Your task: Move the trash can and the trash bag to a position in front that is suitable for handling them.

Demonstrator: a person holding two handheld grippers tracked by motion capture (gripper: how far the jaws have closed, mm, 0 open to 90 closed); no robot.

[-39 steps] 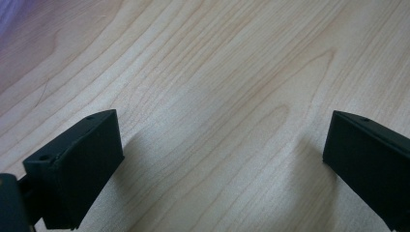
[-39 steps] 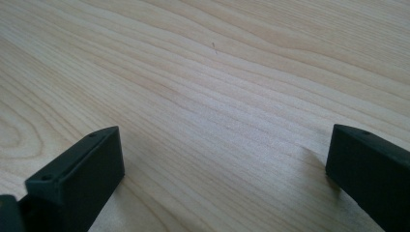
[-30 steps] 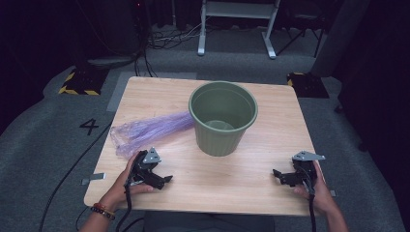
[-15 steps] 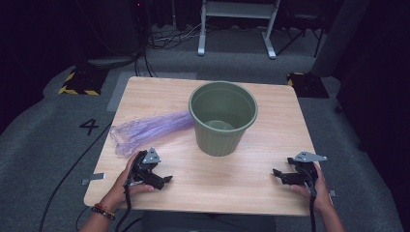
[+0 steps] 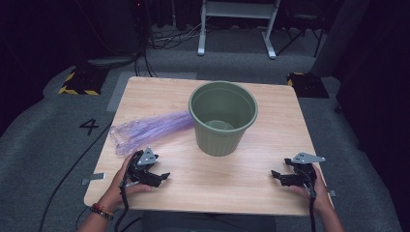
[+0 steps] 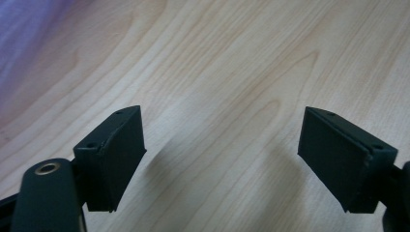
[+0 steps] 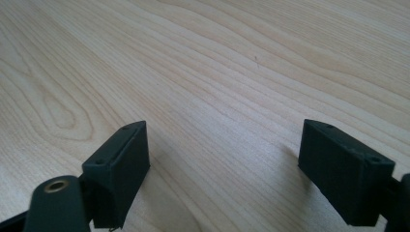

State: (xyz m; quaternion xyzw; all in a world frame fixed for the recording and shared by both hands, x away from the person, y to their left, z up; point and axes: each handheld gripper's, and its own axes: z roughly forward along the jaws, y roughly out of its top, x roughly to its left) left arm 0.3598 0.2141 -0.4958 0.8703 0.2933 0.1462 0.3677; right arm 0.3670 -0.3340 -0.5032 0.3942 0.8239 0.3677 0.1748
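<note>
A crumpled, see-through purple plastic bag lay flat on the left half of the wooden table, its long gathered end running up against the wall of a green bucket. The film looked thin and wrinkled, pale lilac, bunched into folds at the end nearest the person. The bucket stood upright at the middle of the table, round and open-topped, olive green inside and out; its floor looked bare apart from a pale sheen.

Just in front of the bag, at the near left corner, the person's left gripper rested low over the wood, its jaws parted with only bare board between them; they had just been closing a little. In the left gripper view a blur of purple showed at the upper left corner. Well apart, at the near right corner, the right gripper sat likewise unclenched over the grain, its jaws also having just eased inward, nothing between them.
</note>
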